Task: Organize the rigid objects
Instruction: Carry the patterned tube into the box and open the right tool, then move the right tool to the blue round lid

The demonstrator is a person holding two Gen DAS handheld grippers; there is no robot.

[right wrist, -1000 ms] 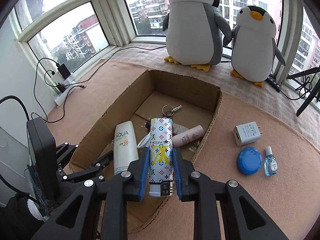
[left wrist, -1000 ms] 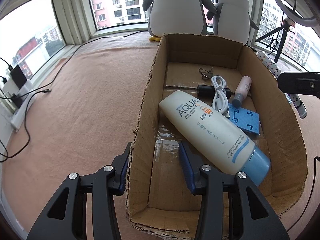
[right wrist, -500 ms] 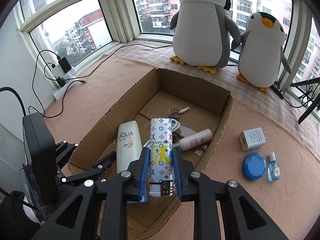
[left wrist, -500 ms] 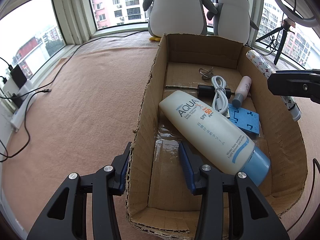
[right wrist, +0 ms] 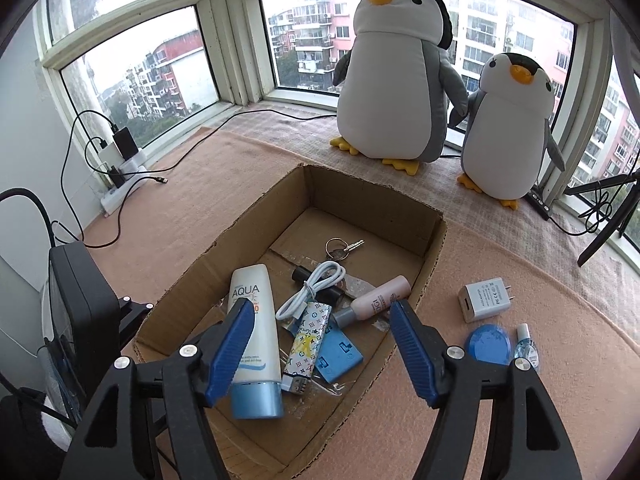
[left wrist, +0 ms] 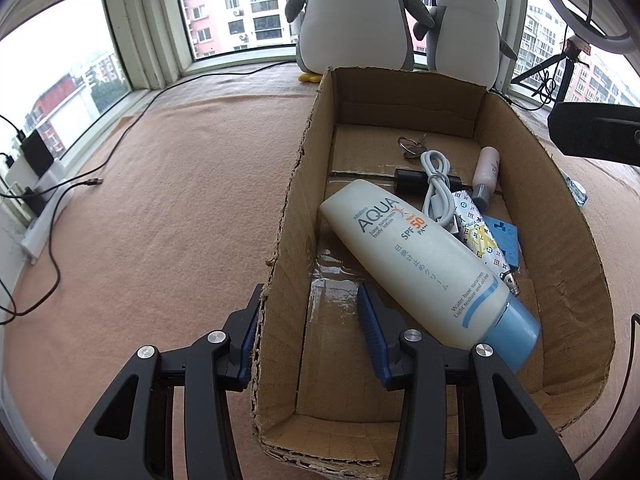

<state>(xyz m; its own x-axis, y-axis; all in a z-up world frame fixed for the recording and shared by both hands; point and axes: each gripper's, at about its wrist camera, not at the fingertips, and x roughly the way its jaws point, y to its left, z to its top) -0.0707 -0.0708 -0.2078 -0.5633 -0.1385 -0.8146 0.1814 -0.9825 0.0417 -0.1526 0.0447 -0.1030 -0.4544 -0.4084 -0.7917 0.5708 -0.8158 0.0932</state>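
While the right gripper (right wrist: 320, 344) hangs over the cardboard box (right wrist: 434, 256) with its jaws spread wide and nothing in them, the patterned lighter (right wrist: 308, 340) lies flat inside the box, wedged between the AQUA sunscreen tube (right wrist: 252, 328) and a blue plastic piece (right wrist: 340, 354), partly on top of the latter. The left gripper (left wrist: 308, 328) straddles the box's near left wall (left wrist: 280, 264), one finger outside and one inside, though I can't tell if it's actually pinching the cardboard. Outside the box, off its right wall, sit a white charger (right wrist: 485, 298), a blue lid (right wrist: 489, 342) and a small bottle (right wrist: 526, 346).
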